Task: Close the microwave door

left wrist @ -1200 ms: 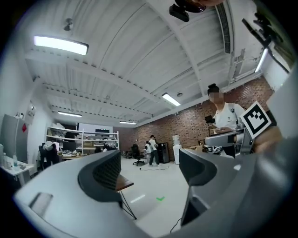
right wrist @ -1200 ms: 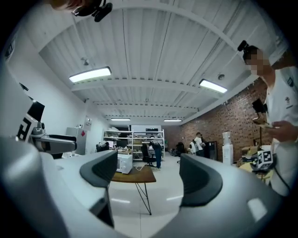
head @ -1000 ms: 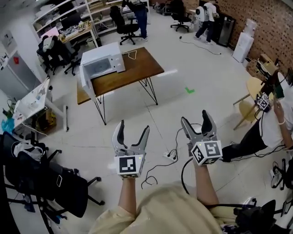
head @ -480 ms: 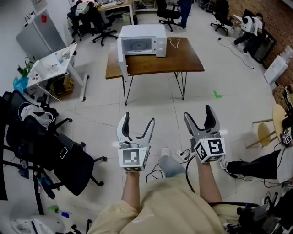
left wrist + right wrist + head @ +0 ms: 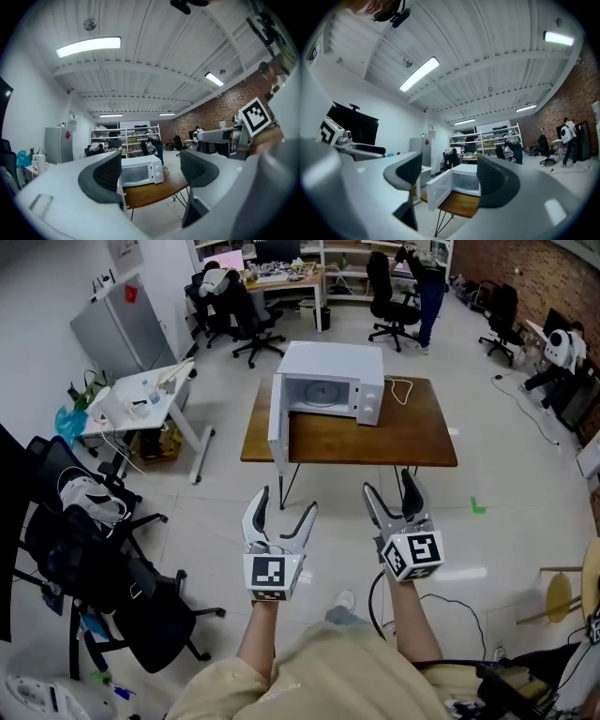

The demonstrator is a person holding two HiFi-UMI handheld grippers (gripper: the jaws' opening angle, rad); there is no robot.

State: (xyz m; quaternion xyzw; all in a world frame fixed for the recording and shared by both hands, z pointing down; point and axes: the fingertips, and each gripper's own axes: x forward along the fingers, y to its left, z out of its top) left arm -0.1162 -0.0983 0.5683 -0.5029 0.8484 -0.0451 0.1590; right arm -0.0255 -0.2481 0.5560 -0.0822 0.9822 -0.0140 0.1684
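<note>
The microwave point(image 5: 333, 381) sits on the table point(image 5: 375, 442), its door point(image 5: 277, 432) swung open at the table's left edge. Short of the table, the left gripper point(image 5: 284, 505) gapes wide and empty — the right gripper point(image 5: 390, 486) is closing its jaws (nothing between them).

open microwave point(image 5: 330, 390), wooden table point(image 5: 375, 439), two grippers

The microwave point(image 5: 334, 363) is a white box standing upright on the wooden bench point(image 5: 394, 441), towards the far left part of the top, its front facing the viewer; its door point(image 5: 277, 430), white with a window, is hinged at the left side and stands wide open, swung out roughly square to the front; the pale cavity is exposed with a round turntable point(image 5: 328, 390) inside; the control panel point(image 5: 371, 404) sits at the front's right.
</note>
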